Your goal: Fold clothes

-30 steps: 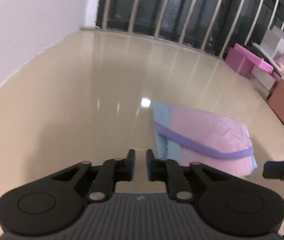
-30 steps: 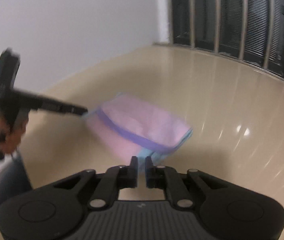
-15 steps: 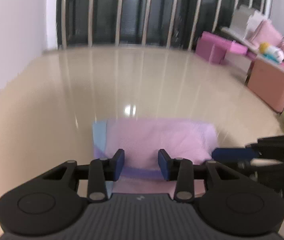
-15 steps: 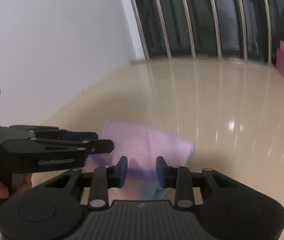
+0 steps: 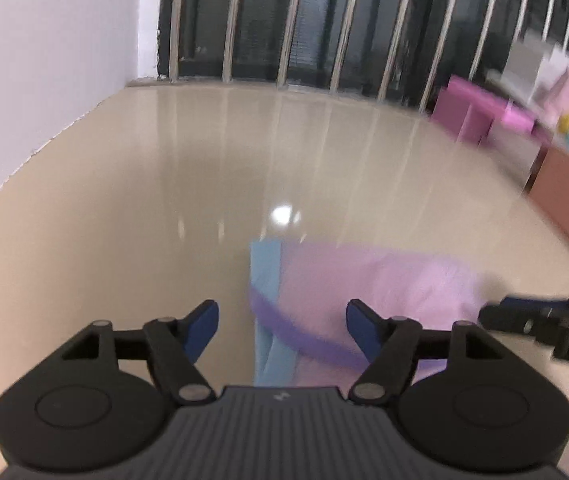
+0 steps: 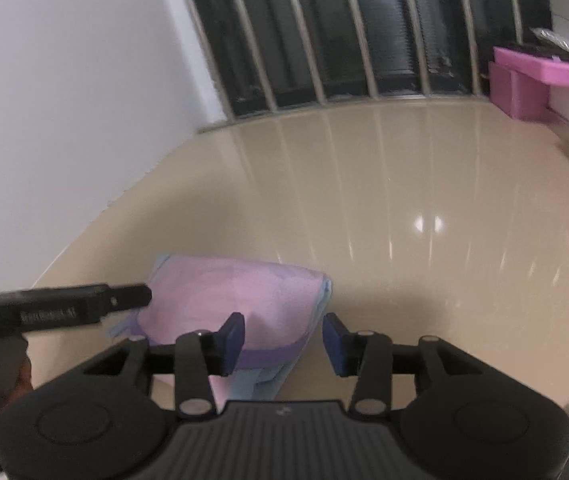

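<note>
Hovering above the glossy beige worktop (image 5: 132, 208), my left claw (image 5: 282, 330) has its blue-padded fingers (image 5: 203, 326) spread wide apart and grips nothing. Between and beyond them lies the folded garment (image 5: 368, 280), a pink bundle with a light blue layer showing along its left edge and a purple band (image 5: 304, 340) crossing its near side. It lies flat on the worktop, in front of and a little to the right of this claw. At the right edge of the left wrist view, my right claw's dark finger reaches in just beside the garment's right end; the blur keeps me from saying whether it touches the cloth.

My right claw (image 6: 283, 340) is also spread open and empty. Seen from there, the folded garment (image 6: 236, 292) lies ahead and to the left, its near right corner showing between the fingers, the purple band (image 6: 272, 354) and blue layer visible low down by the left pad (image 6: 230, 340). My left claw (image 6: 124, 298) comes in from the left of that view, its tip over the garment's left end.

Beyond the worktop runs a white wall (image 6: 64, 100) and a dark window with pale vertical bars (image 5: 324, 20). Off to the right stand pink boxes (image 6: 532, 80) and a brownish cabinet (image 5: 568, 196), blurred.
</note>
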A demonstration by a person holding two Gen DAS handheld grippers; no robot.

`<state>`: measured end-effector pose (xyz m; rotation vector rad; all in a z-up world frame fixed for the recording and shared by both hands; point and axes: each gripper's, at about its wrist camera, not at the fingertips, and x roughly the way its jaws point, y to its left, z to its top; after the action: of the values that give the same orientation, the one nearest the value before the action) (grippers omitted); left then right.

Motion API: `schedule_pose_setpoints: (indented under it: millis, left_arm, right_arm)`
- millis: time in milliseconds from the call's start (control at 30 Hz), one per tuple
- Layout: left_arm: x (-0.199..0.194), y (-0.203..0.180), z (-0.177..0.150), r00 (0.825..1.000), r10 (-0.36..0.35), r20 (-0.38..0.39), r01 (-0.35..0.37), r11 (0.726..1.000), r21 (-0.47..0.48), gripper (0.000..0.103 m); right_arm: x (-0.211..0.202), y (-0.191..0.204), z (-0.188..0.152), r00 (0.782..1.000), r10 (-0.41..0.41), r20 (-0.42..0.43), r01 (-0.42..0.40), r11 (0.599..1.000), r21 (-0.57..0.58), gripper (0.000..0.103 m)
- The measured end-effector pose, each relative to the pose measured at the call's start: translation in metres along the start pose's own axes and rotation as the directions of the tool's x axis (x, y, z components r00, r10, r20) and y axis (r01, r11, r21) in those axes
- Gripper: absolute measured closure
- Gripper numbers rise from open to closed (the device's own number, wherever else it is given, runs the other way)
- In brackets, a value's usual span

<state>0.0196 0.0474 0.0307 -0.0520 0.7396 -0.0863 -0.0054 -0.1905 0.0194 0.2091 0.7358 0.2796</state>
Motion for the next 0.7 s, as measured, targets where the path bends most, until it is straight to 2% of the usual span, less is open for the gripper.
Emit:
schedule_pose_setpoints:
  millis: [100, 200, 300, 400, 500, 567, 600, 667, 700]
  left_arm:
    - [-0.002, -0.001, -0.006, 1.000, 0.019, -0.010, -0.019, 1.000, -0.006, 0.030]
    - [-0.003, 0.004, -0.007, 0.999, 0.025, -0.041, -0.028, 0.998, -0.059, 0.022]
    - [0.000, 0.012, -0.003, 0.998, -0.016, -0.068, 0.007, 0.991, -0.136, 0.017]
    - [0.002, 0.013, 0.001, 0.996, -0.023, -0.087, 0.012, 0.991, -0.131, 0.018]
    - [0.002, 0.008, 0.003, 0.994, -0.045, -0.097, 0.034, 0.993, -0.114, 0.029]
    - [0.001, 0.004, 0.004, 0.993, -0.068, -0.101, 0.058, 0.993, -0.099, 0.046]
    - [0.001, 0.002, 0.004, 0.991, -0.081, -0.103, 0.071, 0.993, -0.097, 0.050]
    - [0.000, 0.000, 0.003, 0.988, -0.106, -0.112, 0.094, 0.990, -0.108, 0.066]
    - [0.001, -0.001, 0.003, 0.985, -0.124, -0.117, 0.110, 0.986, -0.123, 0.072]
  right_arm:
    - [0.006, 0.000, -0.007, 1.000, 0.009, -0.019, -0.008, 0.999, 0.041, 0.061]
    - [0.008, -0.005, -0.005, 0.999, 0.043, -0.029, -0.039, 0.992, 0.116, 0.058]
    - [0.018, -0.003, 0.001, 0.999, 0.020, -0.043, -0.014, 0.991, 0.133, 0.054]
    - [0.024, -0.001, 0.001, 0.997, -0.014, -0.074, 0.023, 0.993, 0.119, 0.054]
    - [0.028, 0.000, -0.003, 0.996, -0.019, -0.089, 0.029, 0.994, 0.109, 0.054]
    - [0.027, 0.002, -0.005, 0.996, -0.021, -0.092, 0.030, 0.995, 0.095, 0.057]
    - [0.028, 0.003, -0.005, 0.995, -0.016, -0.101, 0.025, 0.996, 0.088, 0.065]
    - [0.035, 0.006, -0.002, 0.993, 0.012, -0.118, -0.003, 0.997, 0.079, 0.081]
    - [0.036, 0.008, -0.002, 0.992, 0.027, -0.124, -0.017, 0.997, 0.076, 0.085]
